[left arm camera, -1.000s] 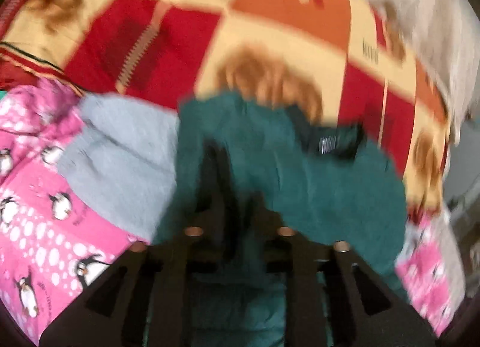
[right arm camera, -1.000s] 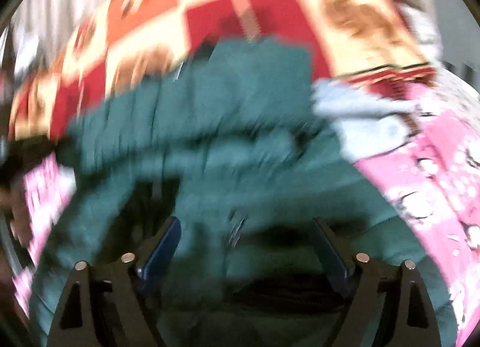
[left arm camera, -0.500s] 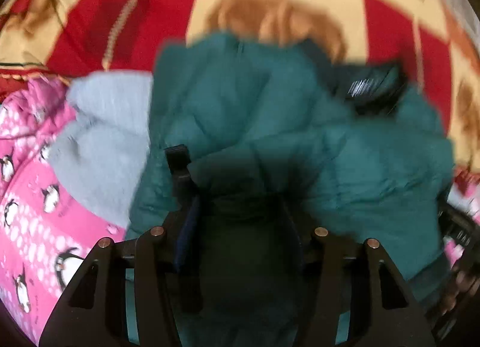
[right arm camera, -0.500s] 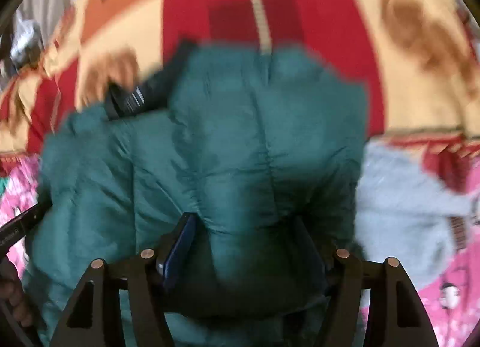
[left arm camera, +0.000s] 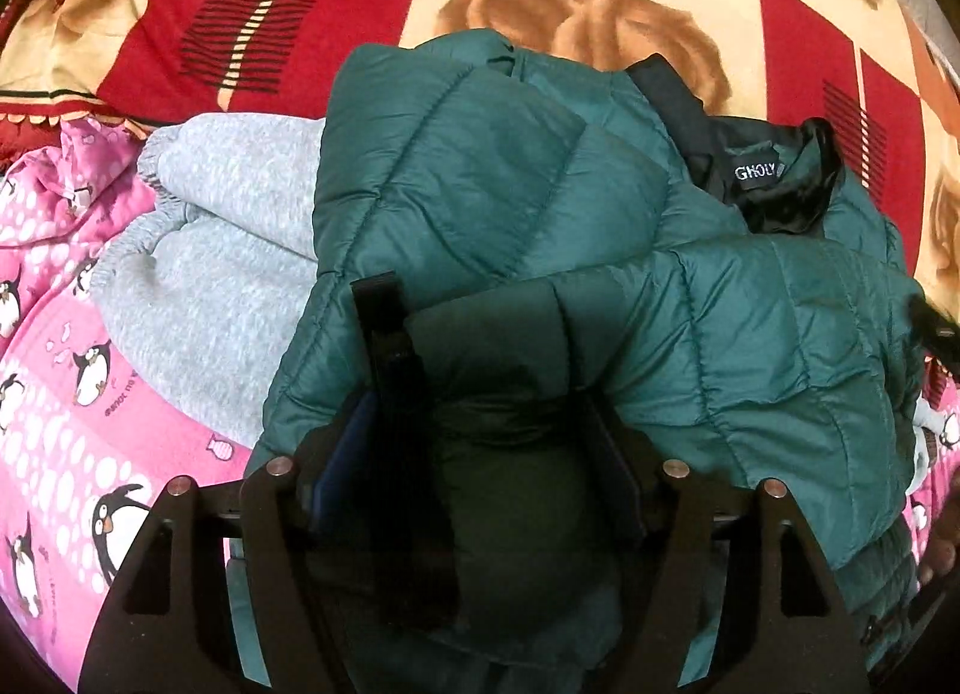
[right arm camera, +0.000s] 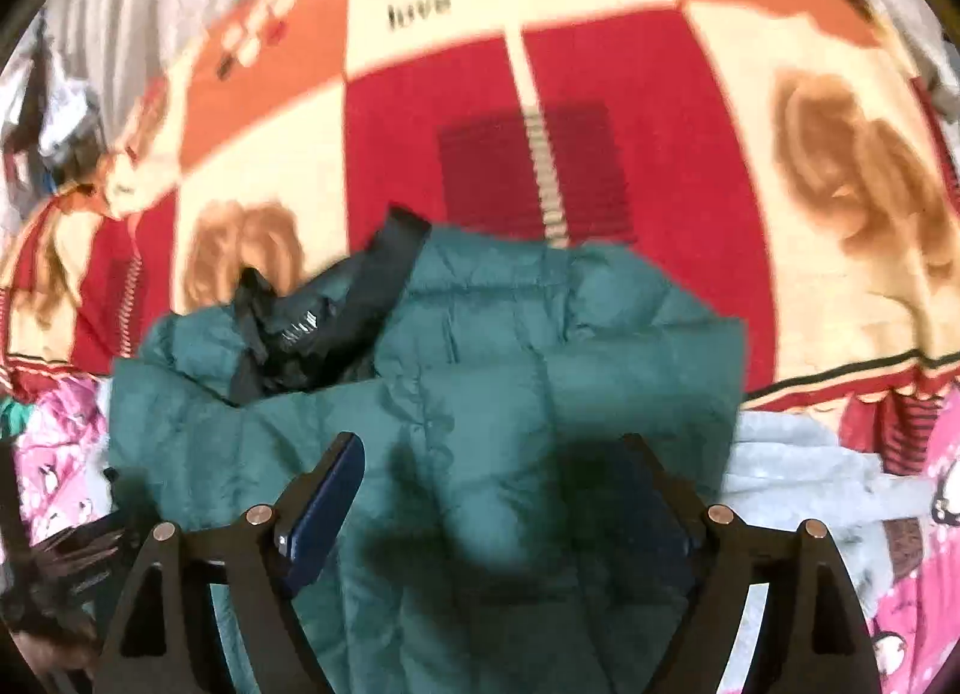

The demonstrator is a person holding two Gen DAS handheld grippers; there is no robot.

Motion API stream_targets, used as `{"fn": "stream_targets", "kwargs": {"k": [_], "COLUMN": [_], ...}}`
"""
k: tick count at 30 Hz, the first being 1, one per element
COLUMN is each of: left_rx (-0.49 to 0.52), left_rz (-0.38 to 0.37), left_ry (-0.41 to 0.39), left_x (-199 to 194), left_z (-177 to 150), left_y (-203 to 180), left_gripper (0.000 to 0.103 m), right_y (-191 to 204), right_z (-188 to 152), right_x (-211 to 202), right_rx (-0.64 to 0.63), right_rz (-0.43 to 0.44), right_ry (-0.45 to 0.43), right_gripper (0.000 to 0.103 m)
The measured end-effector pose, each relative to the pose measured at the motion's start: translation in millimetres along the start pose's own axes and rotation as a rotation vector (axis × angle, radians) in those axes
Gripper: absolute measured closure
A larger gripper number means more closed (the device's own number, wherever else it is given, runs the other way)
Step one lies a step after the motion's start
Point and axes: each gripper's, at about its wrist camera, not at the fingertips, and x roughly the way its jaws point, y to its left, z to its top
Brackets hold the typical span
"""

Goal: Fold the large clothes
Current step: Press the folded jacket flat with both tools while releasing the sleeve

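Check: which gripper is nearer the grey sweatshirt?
Left. The left gripper sits on the green jacket right beside the grey sweatshirt; the right gripper is further across the jacket.

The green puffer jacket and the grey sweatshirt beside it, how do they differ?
The green puffer jacket is shiny, quilted and puffy; the grey sweatshirt is matte and fleecy. The jacket shows a black lining with a label; the sweatshirt shows ribbed cuffs. The jacket overlaps the sweatshirt's edge. Both lie on the bedding.

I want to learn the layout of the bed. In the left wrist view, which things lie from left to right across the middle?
Pink penguin blanket → grey sweater → green puffer jacket → black collar label
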Motion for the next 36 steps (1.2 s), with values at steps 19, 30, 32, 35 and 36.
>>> {"fn": "stream_targets", "kwargs": {"k": [19,30,32,35,36], "left_rx": [0.105,0.076,0.075,0.051,0.045], "left_rz": [-0.079,-0.089,-0.115,-0.114,-0.119], "left_ry": [0.009,0.132,0.111,0.028,-0.006], "left_x": [-48.5,-15.2,-22.8,-55.8,-70.5], "left_z": [-19.1,-30.7,-26.9,-19.0,-17.5], "left_y": [-21.7,-4.9,-0.3,15.7,20.9], "left_gripper": [0.030,0.014,0.014,0.014,0.014], "right_y": [43.9,42.1,44.2,39.4,32.0], "right_z": [-55.1,-93.2,-89.7,-79.6,-78.2], "right_x": [-38.9,10.4,-1.3,-41.6,-66.2], "right_rx": [-0.034,-0.033,-0.049,-0.058,-0.064], "right_rz": [0.105,0.121,0.108,0.097,0.107], "right_ry": [0.149,0.252,0.267,0.222,0.199], "right_gripper": [0.020,0.004,0.010,0.014,0.014]}}
